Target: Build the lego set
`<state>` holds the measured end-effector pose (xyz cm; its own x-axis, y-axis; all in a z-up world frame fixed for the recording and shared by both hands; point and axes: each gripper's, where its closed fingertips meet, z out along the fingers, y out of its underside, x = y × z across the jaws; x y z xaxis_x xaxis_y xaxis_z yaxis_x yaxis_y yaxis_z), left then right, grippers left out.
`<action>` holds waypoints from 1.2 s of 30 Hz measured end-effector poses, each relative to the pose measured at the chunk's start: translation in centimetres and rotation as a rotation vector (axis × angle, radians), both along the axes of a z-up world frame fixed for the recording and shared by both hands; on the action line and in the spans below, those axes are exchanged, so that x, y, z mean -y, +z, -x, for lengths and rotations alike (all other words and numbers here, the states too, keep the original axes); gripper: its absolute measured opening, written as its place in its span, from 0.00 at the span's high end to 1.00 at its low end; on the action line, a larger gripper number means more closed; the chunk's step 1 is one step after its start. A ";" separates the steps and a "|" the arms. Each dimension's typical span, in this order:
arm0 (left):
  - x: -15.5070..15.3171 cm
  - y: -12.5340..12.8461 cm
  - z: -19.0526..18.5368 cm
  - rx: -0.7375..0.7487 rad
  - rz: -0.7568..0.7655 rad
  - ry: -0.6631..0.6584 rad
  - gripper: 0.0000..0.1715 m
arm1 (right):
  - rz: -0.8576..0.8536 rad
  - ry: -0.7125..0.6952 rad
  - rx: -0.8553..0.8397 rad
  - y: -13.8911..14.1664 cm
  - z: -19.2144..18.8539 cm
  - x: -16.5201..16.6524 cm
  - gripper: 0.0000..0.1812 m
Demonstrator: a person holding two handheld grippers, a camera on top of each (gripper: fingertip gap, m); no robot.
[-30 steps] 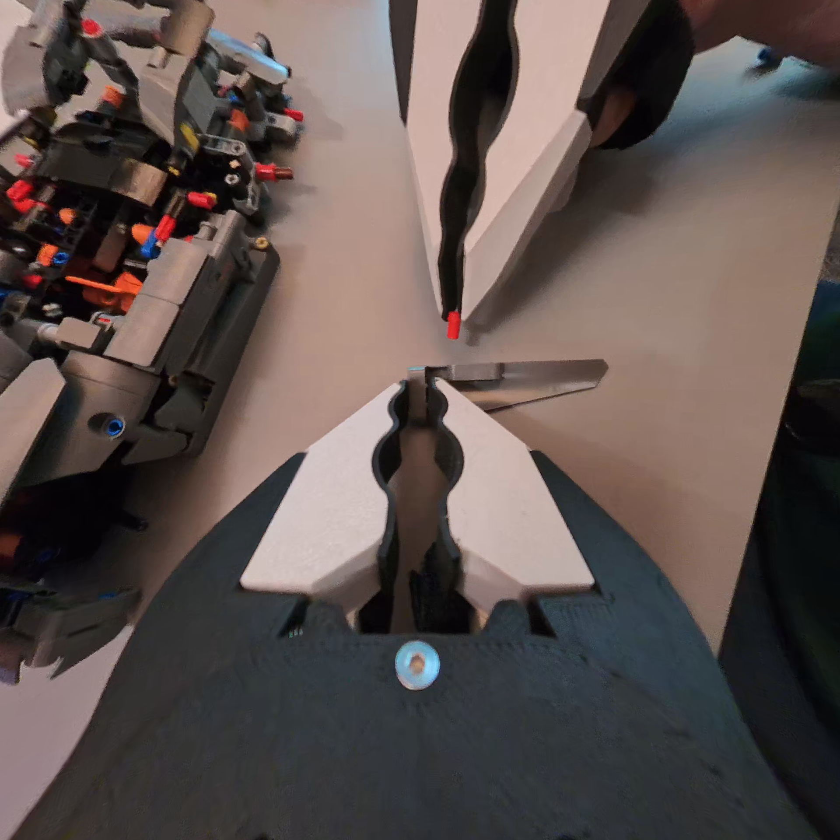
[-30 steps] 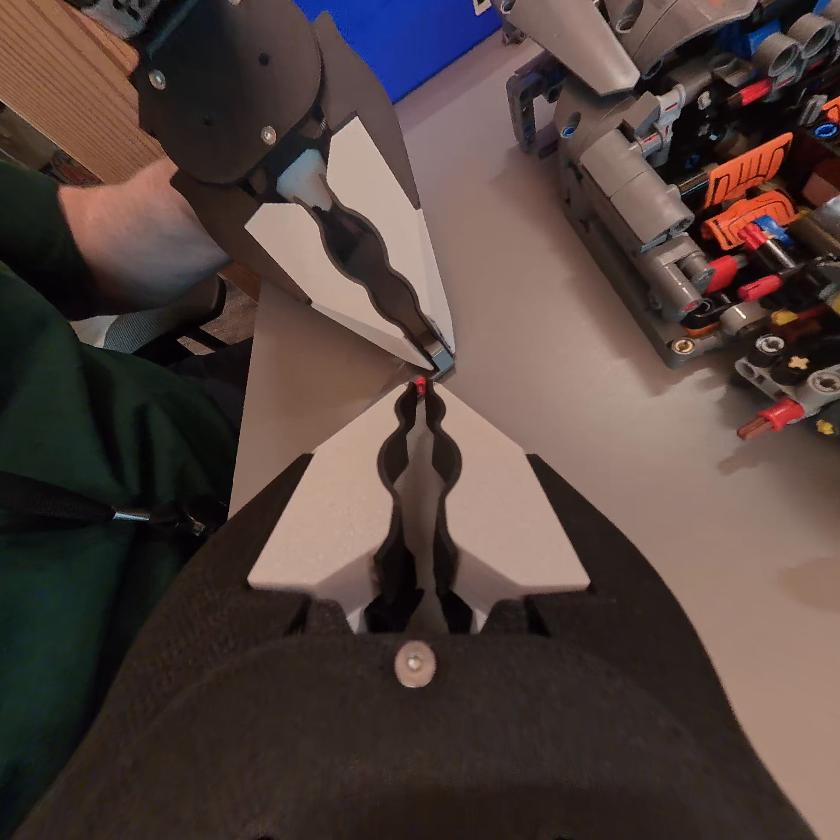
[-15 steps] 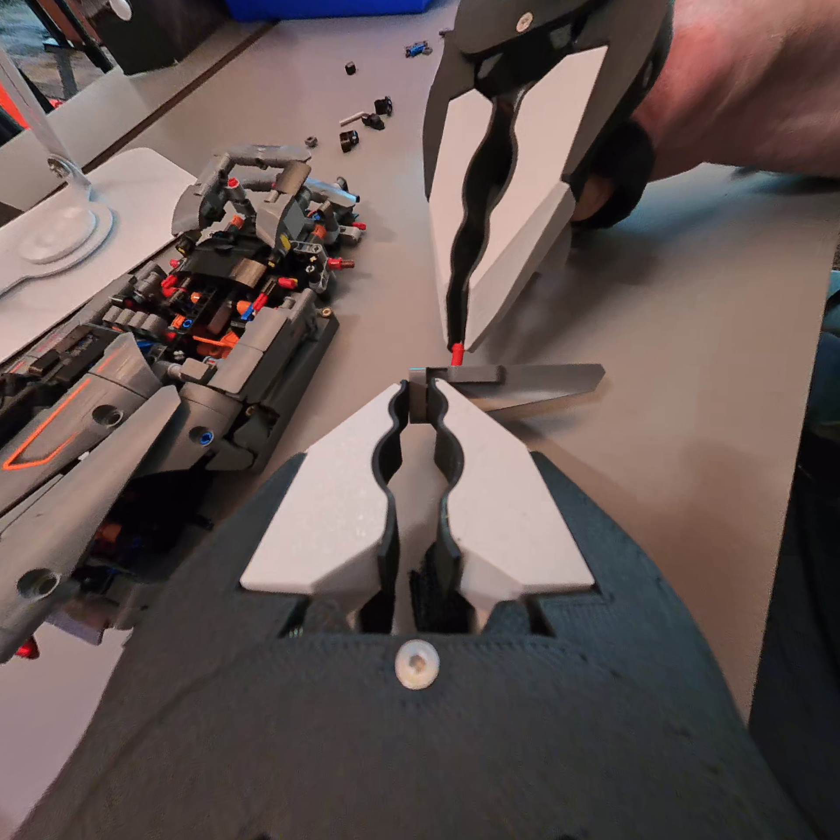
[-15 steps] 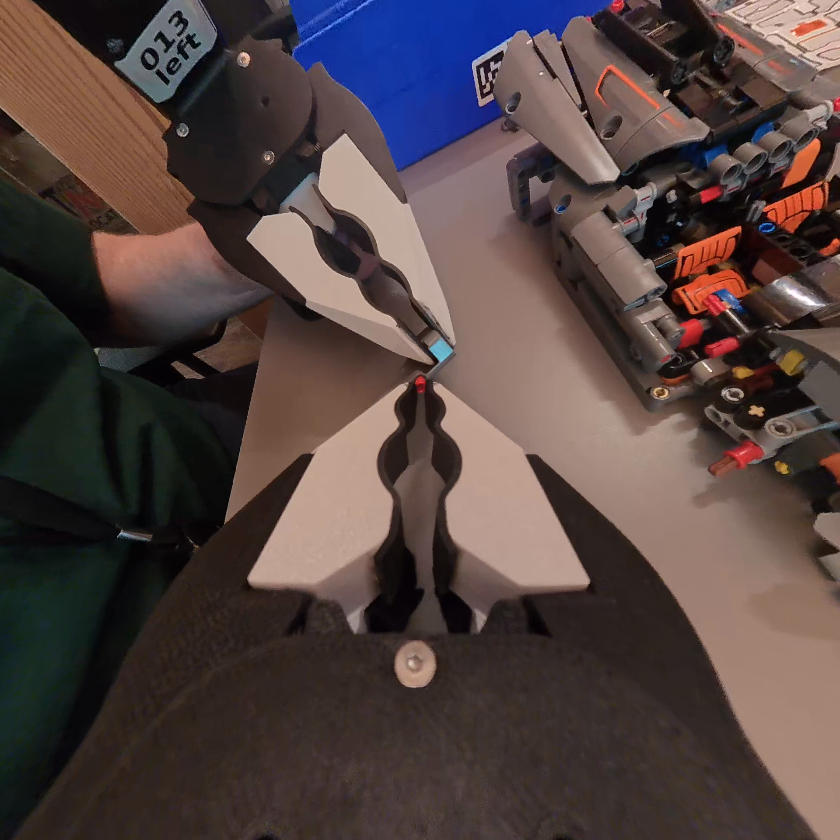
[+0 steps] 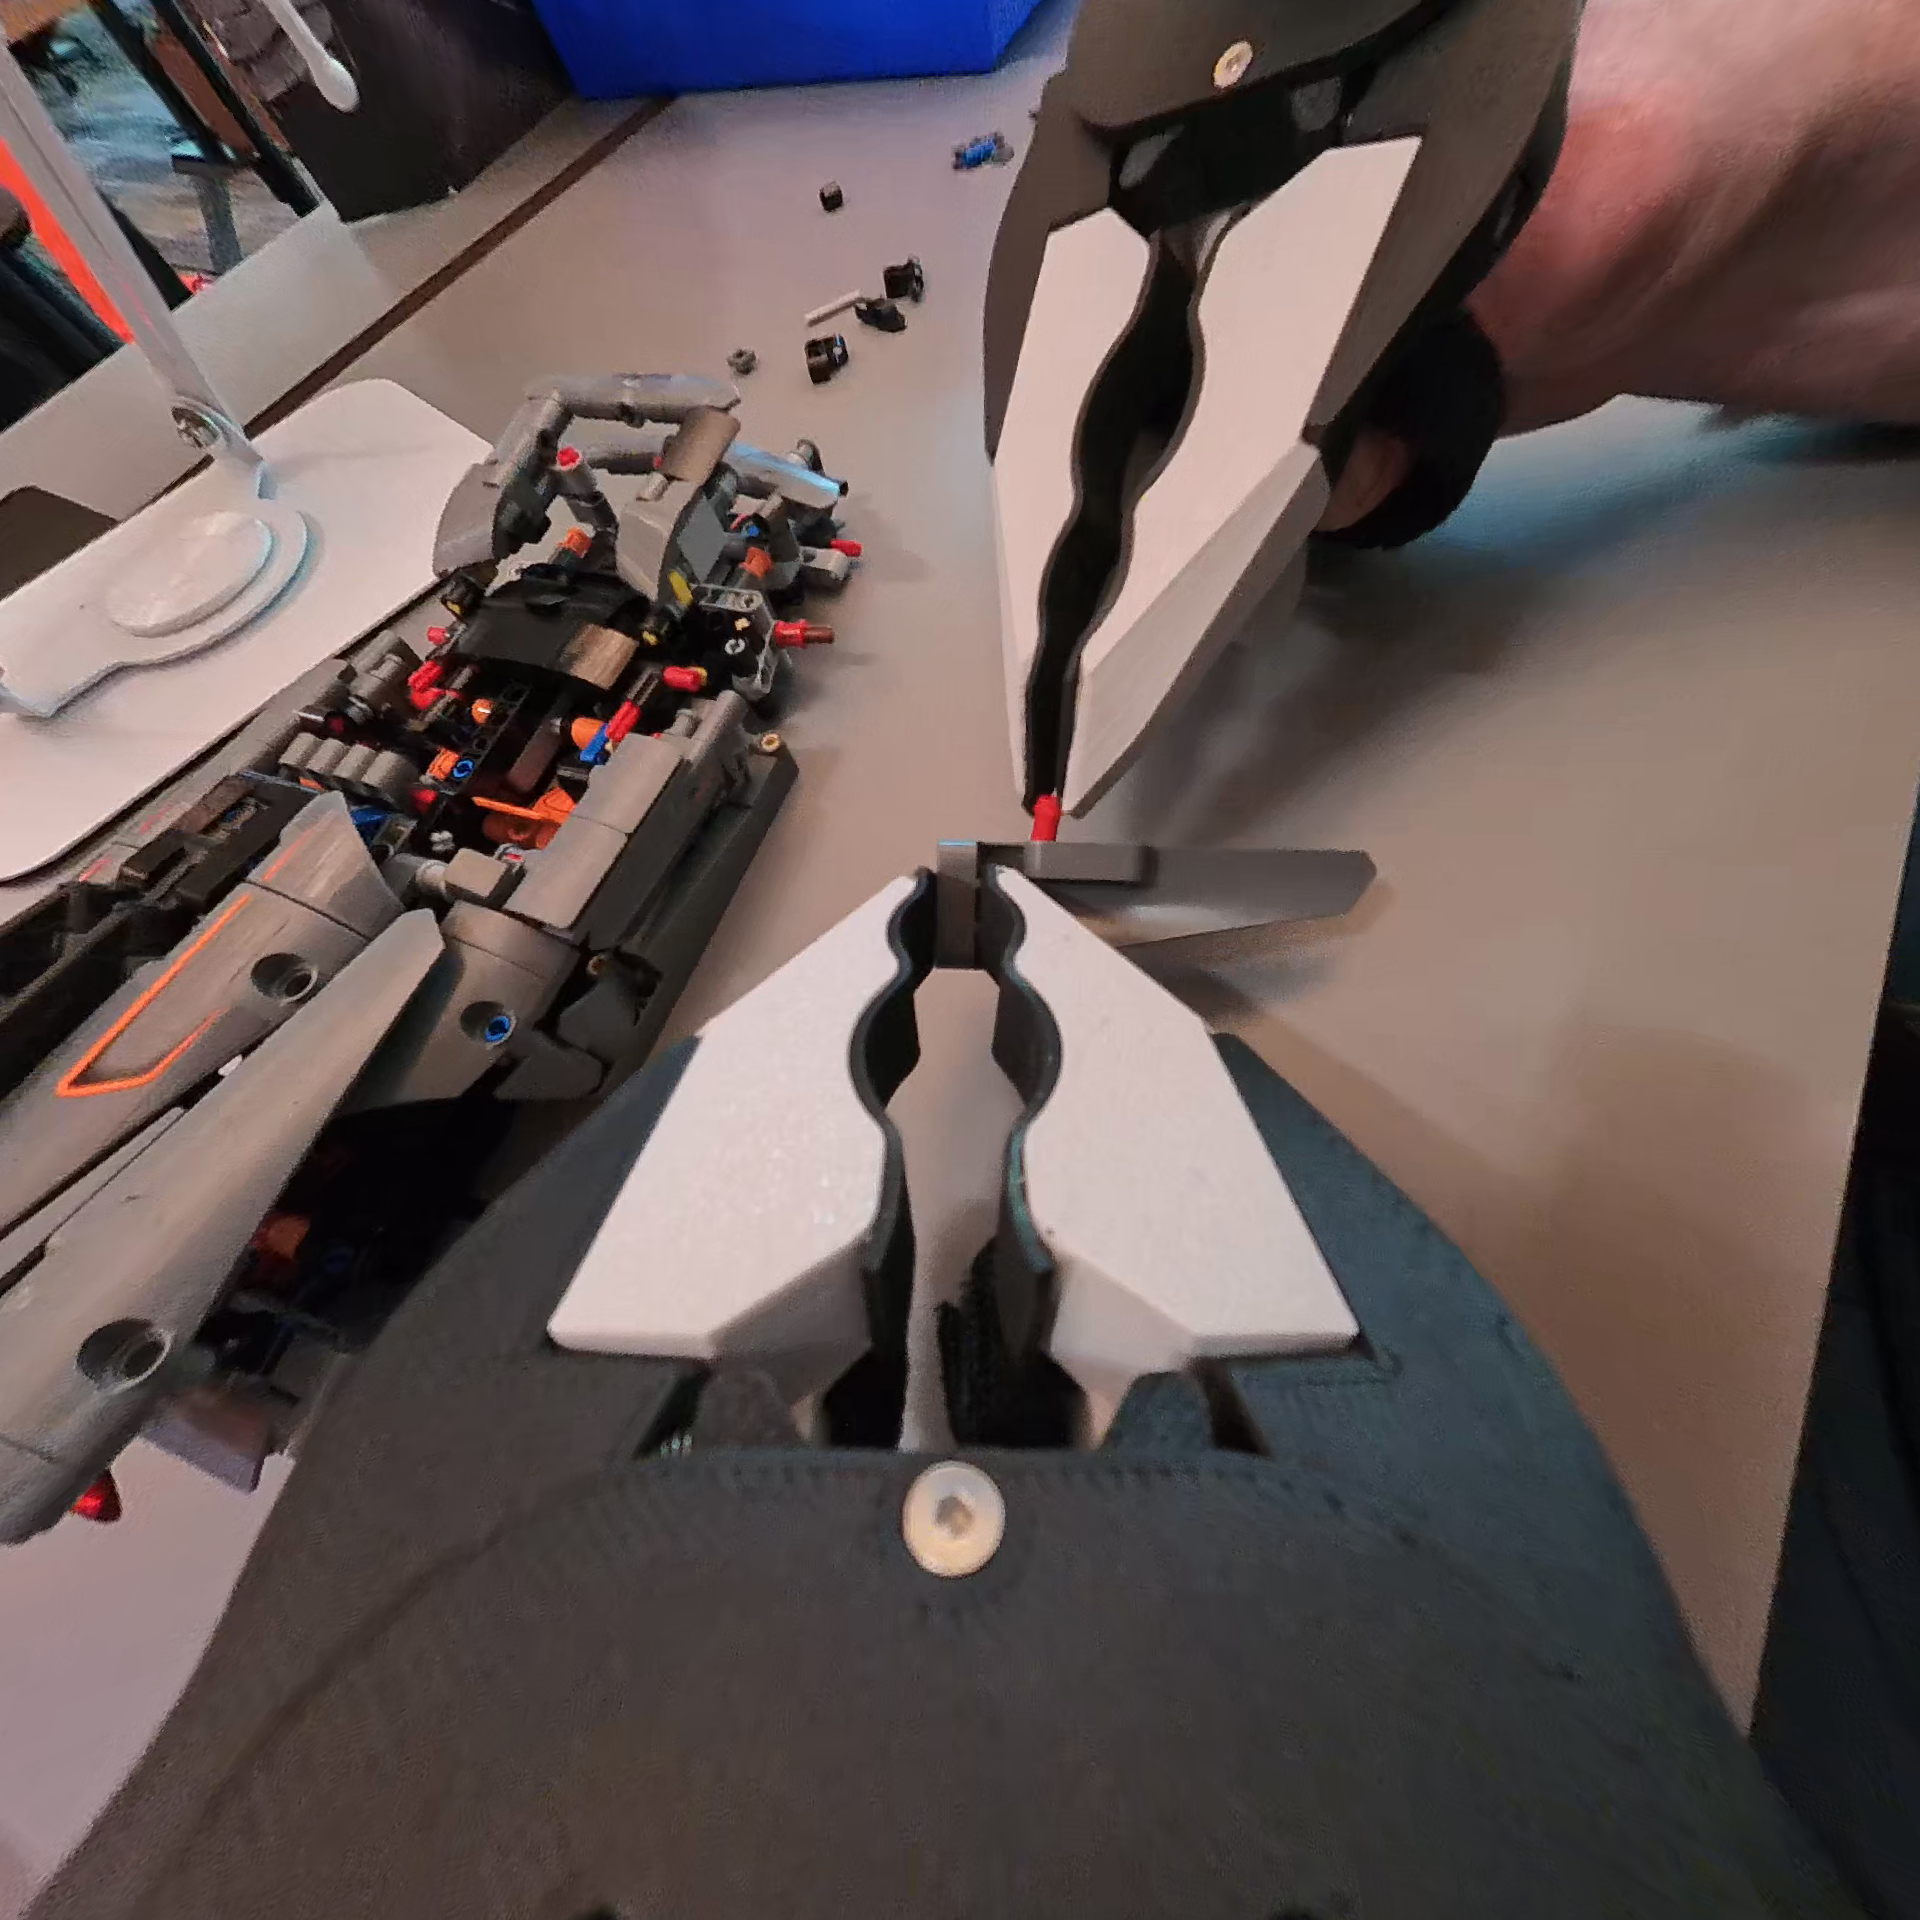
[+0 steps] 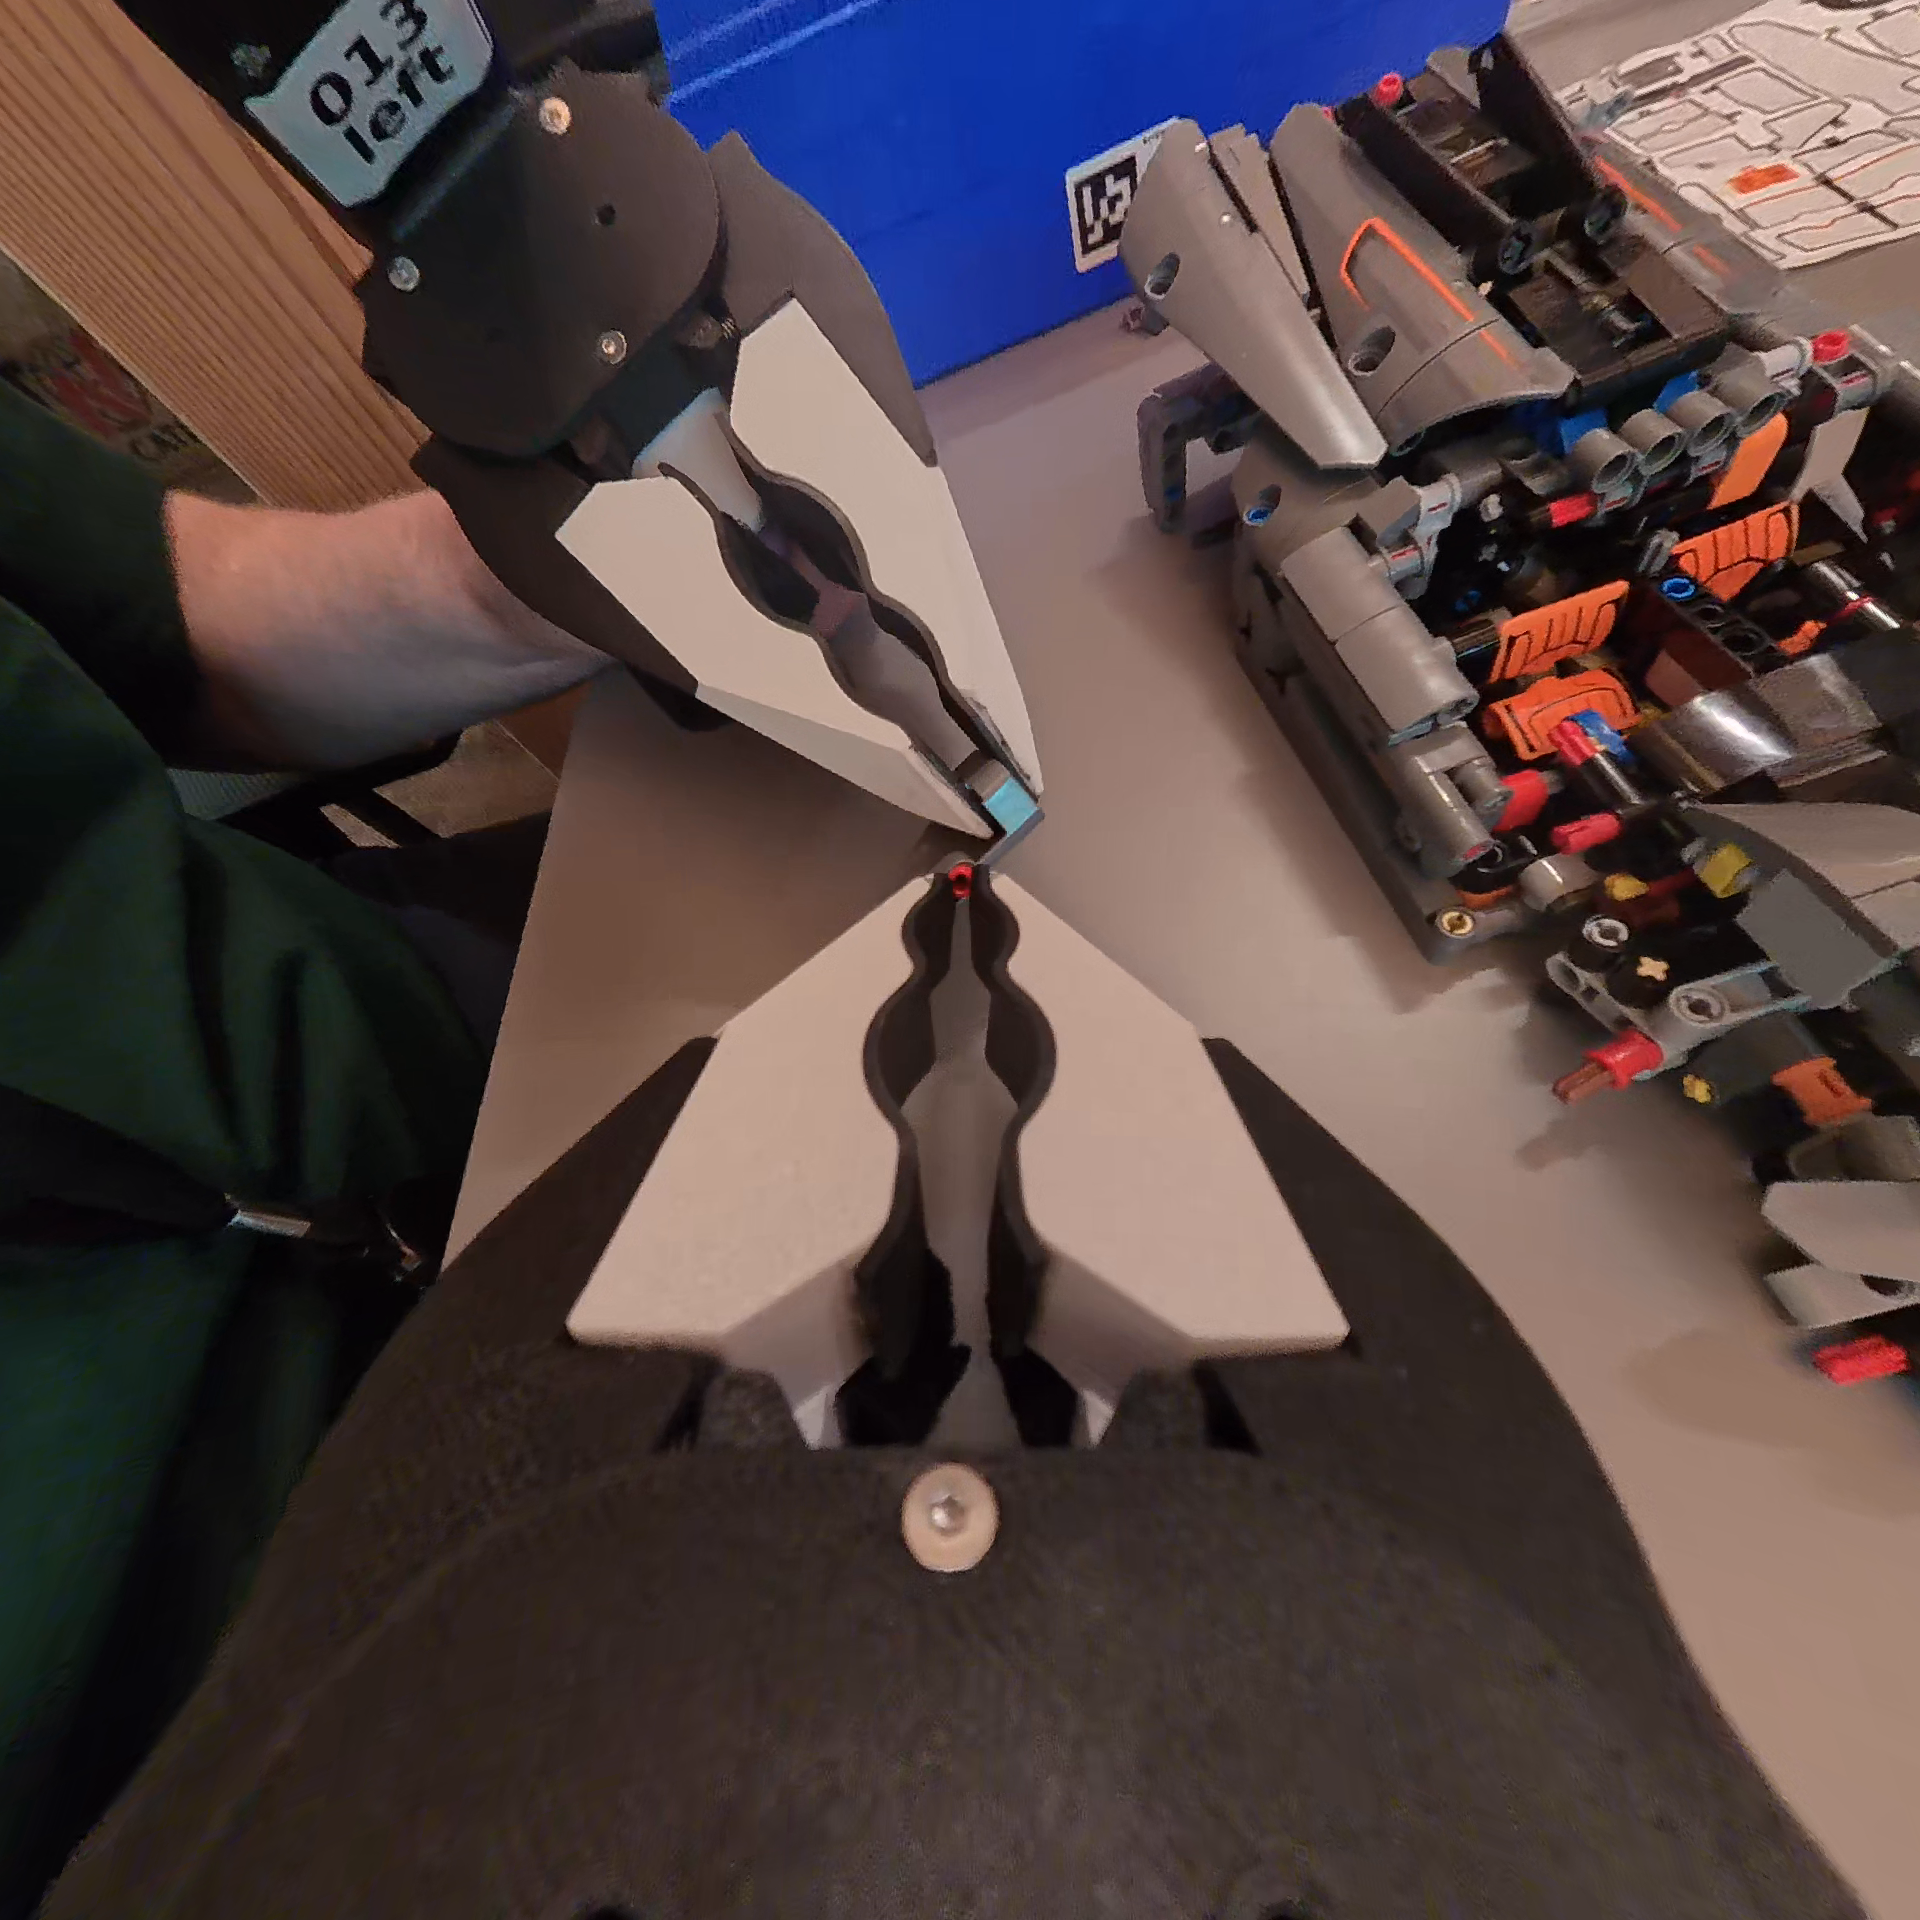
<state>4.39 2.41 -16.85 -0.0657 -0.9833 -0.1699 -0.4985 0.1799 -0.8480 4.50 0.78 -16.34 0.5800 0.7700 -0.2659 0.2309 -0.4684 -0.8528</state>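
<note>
Nearest in the left wrist view, the left gripper (image 5: 961, 899) is seen closed on one end of a grey wing-shaped panel (image 5: 1195, 878), which is held level above the grey table (image 5: 1558, 935) and extends to the right. Directly beyond it, the right gripper (image 5: 1049, 805) is pointed downward with its tips clamped on a small red pin (image 5: 1044, 816); the pin's lower end is just at the panel's top edge, though contact cannot be confirmed. In the right wrist view the same pin (image 6: 960, 882) is seen pinched at the tips, with the left gripper (image 6: 1003, 805) just beyond. To the left, a large partly built lego vehicle (image 5: 436, 790) in grey, black and orange is lying on the table. Farther back, small loose parts (image 5: 862, 312) are scattered, and a blue bin (image 5: 790, 42) is at the far edge.
</note>
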 end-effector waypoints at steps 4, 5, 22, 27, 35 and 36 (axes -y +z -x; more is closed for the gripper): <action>0.0 0.6 -0.1 0.039 0.023 0.008 0.97 | 0.004 0.000 -0.066 0.7 -0.1 0.0 0.99; 0.0 0.9 -0.2 0.054 0.030 0.008 0.97 | -0.003 -0.001 -0.079 0.9 -0.2 0.0 0.99; 0.5 3.1 -0.6 0.169 0.062 -0.020 0.96 | -0.049 0.057 -0.190 2.9 -0.4 0.6 0.99; 0.8 4.2 -0.9 0.218 0.059 -0.039 0.96 | -0.061 0.080 -0.241 3.8 -0.5 0.9 0.99; 1.0 4.9 -1.2 0.233 0.033 -0.049 0.96 | -0.080 0.087 -0.221 4.2 -0.6 1.1 0.99; 1.0 4.7 -1.3 0.222 0.017 -0.043 0.96 | -0.085 0.085 -0.184 3.9 -0.5 1.0 0.99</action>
<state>5.70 1.45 -12.18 -0.0708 -0.9832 -0.1681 -0.2916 0.1816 -0.9391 5.04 -0.20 -12.49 0.4599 0.8380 -0.2938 0.1027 -0.3789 -0.9197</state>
